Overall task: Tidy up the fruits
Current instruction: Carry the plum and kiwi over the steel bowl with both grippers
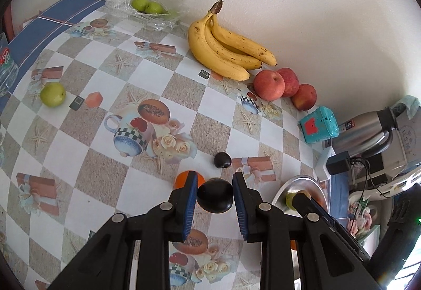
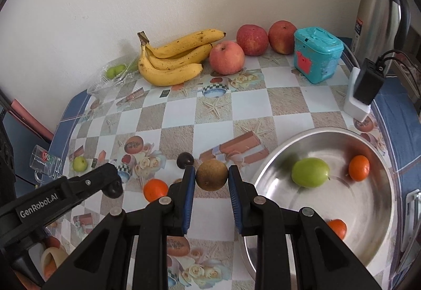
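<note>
My left gripper (image 1: 214, 192) is shut on a dark plum (image 1: 215, 196) and holds it above the tablecloth. It also shows at the left of the right wrist view. My right gripper (image 2: 211, 174) is shut on a round brown fruit (image 2: 211, 175), just left of the steel bowl (image 2: 363, 211). The bowl holds a green fruit (image 2: 310, 172) and two oranges (image 2: 359, 168). Loose on the cloth lie a second dark plum (image 1: 222, 160), an orange (image 2: 155, 190) and a small green fruit (image 1: 52, 94). Bananas (image 1: 223, 50) and three apples (image 1: 269, 84) lie along the wall.
A clear plastic tray of green fruits (image 1: 146, 5) sits at the far wall. A teal box (image 2: 317, 55), a steel thermos (image 2: 379, 8) and a black charger on a white stand (image 2: 364, 87) crowd the right side. A glass mug (image 2: 44, 161) stands at the left table edge.
</note>
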`<action>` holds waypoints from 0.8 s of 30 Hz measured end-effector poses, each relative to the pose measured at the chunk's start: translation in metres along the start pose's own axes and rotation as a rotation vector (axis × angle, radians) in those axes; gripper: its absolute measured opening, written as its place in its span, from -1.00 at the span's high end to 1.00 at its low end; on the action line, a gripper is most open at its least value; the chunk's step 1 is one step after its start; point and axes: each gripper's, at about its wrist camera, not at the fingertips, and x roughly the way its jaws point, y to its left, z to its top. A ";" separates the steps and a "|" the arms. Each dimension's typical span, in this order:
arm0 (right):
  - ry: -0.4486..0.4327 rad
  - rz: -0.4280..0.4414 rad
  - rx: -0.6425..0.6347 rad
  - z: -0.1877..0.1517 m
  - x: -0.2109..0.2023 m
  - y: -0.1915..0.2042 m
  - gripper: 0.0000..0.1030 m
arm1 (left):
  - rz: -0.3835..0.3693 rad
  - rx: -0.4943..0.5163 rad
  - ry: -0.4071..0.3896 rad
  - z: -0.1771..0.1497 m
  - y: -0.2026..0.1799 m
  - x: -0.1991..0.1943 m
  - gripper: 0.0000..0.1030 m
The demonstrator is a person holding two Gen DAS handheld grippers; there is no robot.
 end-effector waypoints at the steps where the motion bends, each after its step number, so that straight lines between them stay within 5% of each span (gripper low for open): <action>1: 0.000 -0.005 -0.001 -0.001 -0.002 -0.001 0.48 | 0.000 0.000 0.001 -0.002 0.000 -0.001 0.44; 24: 0.012 -0.044 0.045 -0.043 -0.025 -0.028 0.48 | -0.034 0.013 0.082 -0.050 -0.021 0.015 0.44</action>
